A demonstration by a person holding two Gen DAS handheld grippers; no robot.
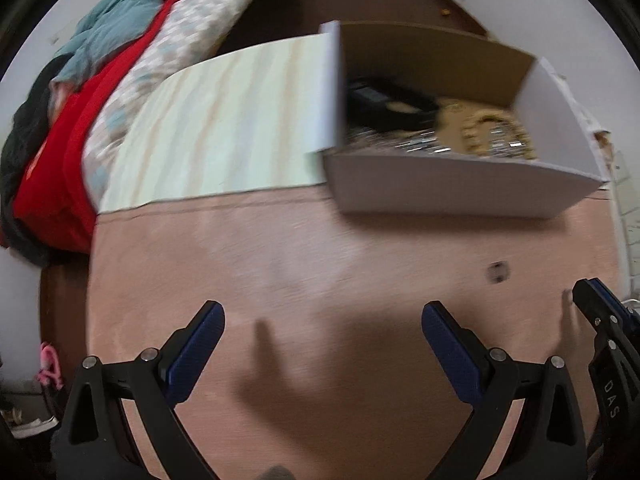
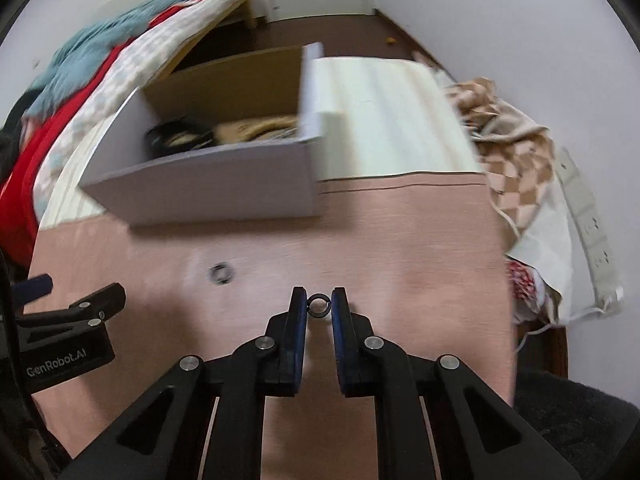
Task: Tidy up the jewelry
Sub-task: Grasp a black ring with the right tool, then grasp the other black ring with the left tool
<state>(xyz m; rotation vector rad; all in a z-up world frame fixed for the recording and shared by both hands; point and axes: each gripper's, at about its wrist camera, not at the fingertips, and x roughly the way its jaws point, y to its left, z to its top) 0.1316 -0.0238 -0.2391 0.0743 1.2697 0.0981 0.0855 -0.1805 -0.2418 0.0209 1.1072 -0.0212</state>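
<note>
The table (image 2: 400, 240) is smooth pinkish wood grain with a pale striped mat at the back, and the box (image 2: 208, 184) sits there, probably as the drop spot: stiff white card outside, brown inside, already holding bracelets (image 1: 492, 140), beaded and chain-like. The left gripper (image 1: 322, 330) hangs wide open, holding nothing, likely just waiting. The right gripper (image 2: 319, 306) is nearly closed, pinching a small dark ring (image 2: 319, 305) at its fingertips. A second ring (image 2: 221, 273) lies loose on the table, near the box.
</note>
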